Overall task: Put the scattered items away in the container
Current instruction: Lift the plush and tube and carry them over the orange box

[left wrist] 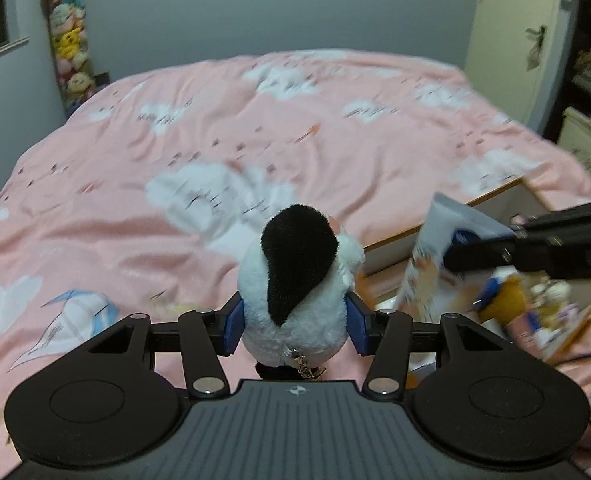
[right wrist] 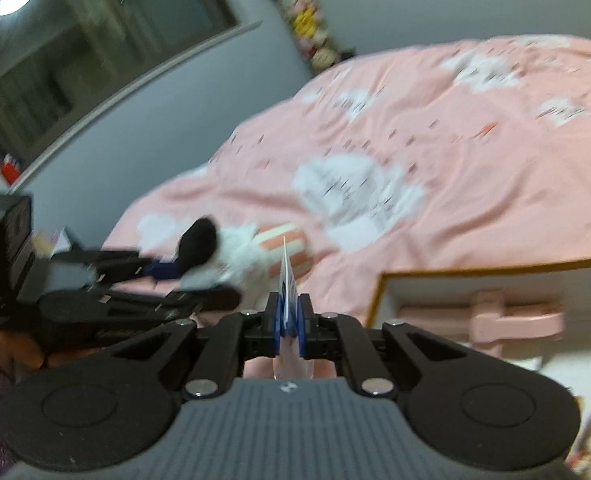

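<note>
My left gripper (left wrist: pixel 293 322) is shut on a white and black plush toy (left wrist: pixel 295 276) with a keychain clasp, held above the pink bed. My right gripper (right wrist: pixel 288 312) is shut on a thin printed packet (right wrist: pixel 287 276), seen edge-on in the right wrist view and flat in the left wrist view (left wrist: pixel 435 248). The container (left wrist: pixel 491 200) is a white box with a wood-coloured rim at the right; it also shows in the right wrist view (right wrist: pixel 379 284). The left gripper with the plush toy (right wrist: pixel 215 248) shows at the left of the right wrist view.
A pink duvet (left wrist: pixel 255 140) with white cloud prints covers the bed. A folded white and blue cloth (left wrist: pixel 67 320) lies at the near left. Colourful items (left wrist: pixel 535 308) fill the box's near part. A pink object (right wrist: pixel 511 320) lies in the box. Stacked plush toys (left wrist: pixel 69 40) stand in the corner.
</note>
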The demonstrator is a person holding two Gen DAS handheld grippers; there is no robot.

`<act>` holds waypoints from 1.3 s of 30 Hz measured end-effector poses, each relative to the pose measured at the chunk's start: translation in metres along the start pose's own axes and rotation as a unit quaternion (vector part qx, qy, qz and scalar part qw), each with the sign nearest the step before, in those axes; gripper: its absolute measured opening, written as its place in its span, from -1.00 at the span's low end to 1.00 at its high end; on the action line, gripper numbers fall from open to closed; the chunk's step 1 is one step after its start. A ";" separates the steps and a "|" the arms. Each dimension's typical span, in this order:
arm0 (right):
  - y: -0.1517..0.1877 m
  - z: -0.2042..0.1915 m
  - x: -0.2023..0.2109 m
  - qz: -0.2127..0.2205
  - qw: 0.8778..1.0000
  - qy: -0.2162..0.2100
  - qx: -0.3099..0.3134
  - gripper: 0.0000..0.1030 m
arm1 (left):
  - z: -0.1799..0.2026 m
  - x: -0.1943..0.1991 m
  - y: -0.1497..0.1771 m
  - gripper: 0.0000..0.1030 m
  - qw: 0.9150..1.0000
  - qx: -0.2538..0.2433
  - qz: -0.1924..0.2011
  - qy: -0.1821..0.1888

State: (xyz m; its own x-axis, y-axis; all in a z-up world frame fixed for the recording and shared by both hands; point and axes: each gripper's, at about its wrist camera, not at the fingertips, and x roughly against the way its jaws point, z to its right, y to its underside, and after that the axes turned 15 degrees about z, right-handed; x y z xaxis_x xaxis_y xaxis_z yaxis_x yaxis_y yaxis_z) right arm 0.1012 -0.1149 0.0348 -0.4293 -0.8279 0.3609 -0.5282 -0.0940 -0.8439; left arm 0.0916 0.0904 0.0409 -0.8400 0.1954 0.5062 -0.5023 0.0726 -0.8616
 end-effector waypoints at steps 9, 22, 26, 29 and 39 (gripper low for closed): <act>0.014 0.031 0.006 0.004 0.995 0.101 0.005 -0.83 | 0.030 -0.006 0.000 0.16 0.999 0.004 0.015 0.032; 0.076 0.033 -0.046 -0.071 0.982 0.144 0.097 -0.83 | 0.048 -0.016 0.015 0.16 0.999 0.003 -0.002 0.050; 0.083 0.032 -0.047 -0.088 0.980 0.145 0.107 -0.82 | 0.047 -0.017 0.018 0.16 0.999 0.004 -0.008 0.047; 0.087 0.030 -0.048 -0.103 0.979 0.137 0.110 -0.80 | 0.048 -0.016 0.017 0.16 0.999 0.005 -0.010 0.046; 0.082 0.034 -0.030 -0.102 0.984 0.123 0.074 -0.40 | 0.056 -0.016 0.010 0.17 0.998 0.009 -0.009 0.066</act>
State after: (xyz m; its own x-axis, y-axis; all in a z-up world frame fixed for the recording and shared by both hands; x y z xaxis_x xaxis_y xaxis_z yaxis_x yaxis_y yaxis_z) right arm 0.0957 -0.1172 -0.0586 -0.4999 -0.6256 0.5990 -0.5168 -0.3395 -0.7859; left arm 0.0885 0.0332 0.0259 -0.7975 0.3207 0.5110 -0.5214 0.0597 -0.8512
